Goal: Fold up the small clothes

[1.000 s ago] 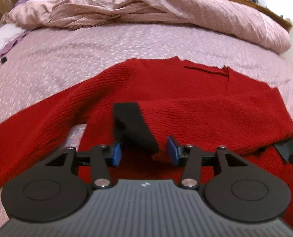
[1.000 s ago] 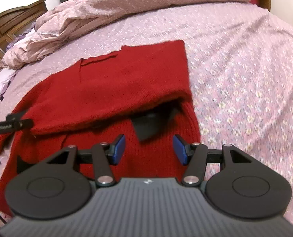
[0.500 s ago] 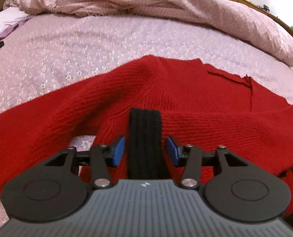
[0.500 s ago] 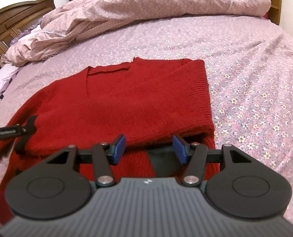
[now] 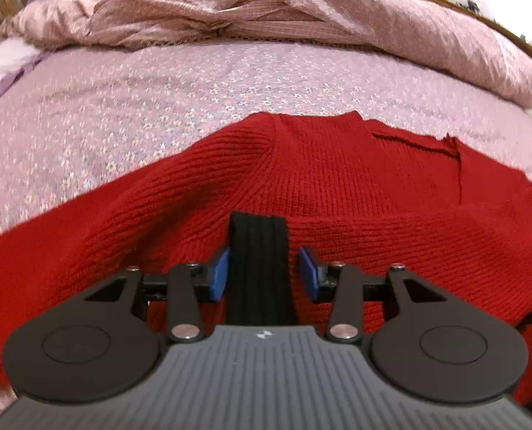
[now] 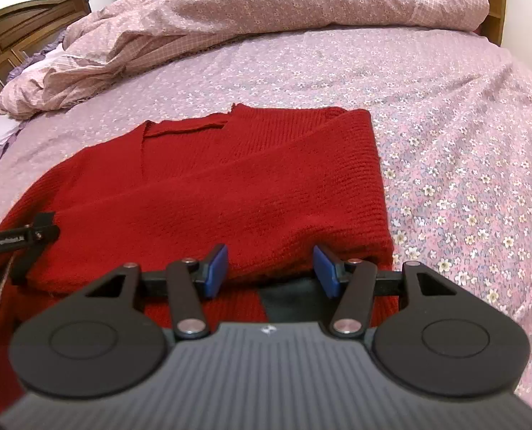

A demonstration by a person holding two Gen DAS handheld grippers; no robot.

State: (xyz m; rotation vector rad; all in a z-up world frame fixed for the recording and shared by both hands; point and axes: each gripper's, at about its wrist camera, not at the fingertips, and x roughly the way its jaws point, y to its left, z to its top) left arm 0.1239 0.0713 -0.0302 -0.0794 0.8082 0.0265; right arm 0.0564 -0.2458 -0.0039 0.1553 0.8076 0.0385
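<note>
Far left of the left wrist view: floral bed sheet [image 5: 129,107], with a rumpled quilt [image 5: 301,10] heaped along the head of the bed.

Centre: the red sweater [image 5: 337,186] is spread flat on the bed, neckline away from the camera. One sleeve is seen running out to the left; the knit is rucked into a ridge just ahead of the left gripper [image 5: 264,272], which suggests it is being gathered for a fold.

The left gripper is seen with jaws parted. A black ribbed band [image 5: 258,251], apparently a cuff or hem trim, lies between the blue pads [image 5: 219,274]. The near pad looks to touch its edge; the other stands just clear. It is judged released rather than clamped.

In the right wrist view the sweater's right side is seen already folded inward, giving a straight edge beside the bare sheet. That placement is judged deliberate, to narrow the body before a final fold.

The right gripper [image 6: 271,270] is held wide apart, nothing pinched. The folded edge of the sweater lies between and just under the pads, and a dark patch [image 6: 291,297] of trim is seen below it.

At the far left edge of this view the left gripper's tip is seen resting at the sweater's other side.
</note>
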